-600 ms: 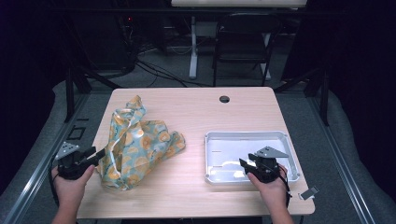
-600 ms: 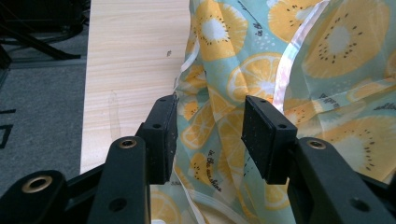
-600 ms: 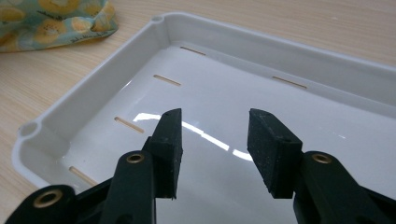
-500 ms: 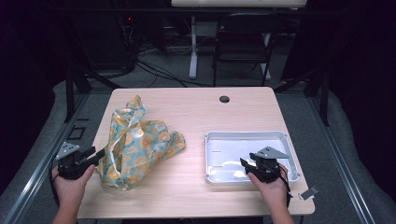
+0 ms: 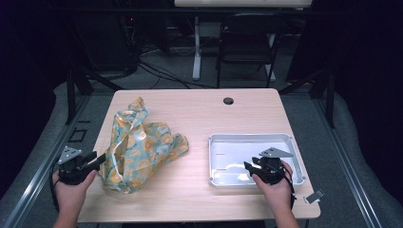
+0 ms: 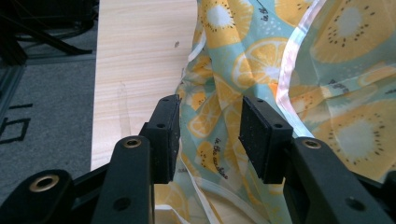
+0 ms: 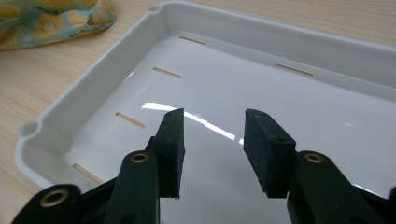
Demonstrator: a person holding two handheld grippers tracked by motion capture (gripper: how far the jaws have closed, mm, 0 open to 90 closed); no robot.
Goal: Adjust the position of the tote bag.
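A crumpled cloth (image 5: 140, 147) printed with orange and kiwi slices on pale green lies on the left half of the wooden table (image 5: 209, 114). My left gripper (image 5: 97, 159) sits at the cloth's near left edge. In the left gripper view its jaws stand open (image 6: 208, 135), with folds of the cloth (image 6: 299, 70) just beyond and below the pads and not pinched. A white tray (image 5: 247, 137) rests on the right. My right gripper (image 5: 249, 167) hovers over its near part, open (image 7: 212, 144), nothing between the pads above the glossy tray (image 7: 93, 88).
A round cable hole (image 5: 228, 100) sits near the table's far edge. A small grey tag (image 5: 315, 196) hangs at the front right corner. A chair (image 5: 247, 42) and floor cables lie beyond the table. A corner of the cloth (image 7: 51, 21) lies left of the tray.
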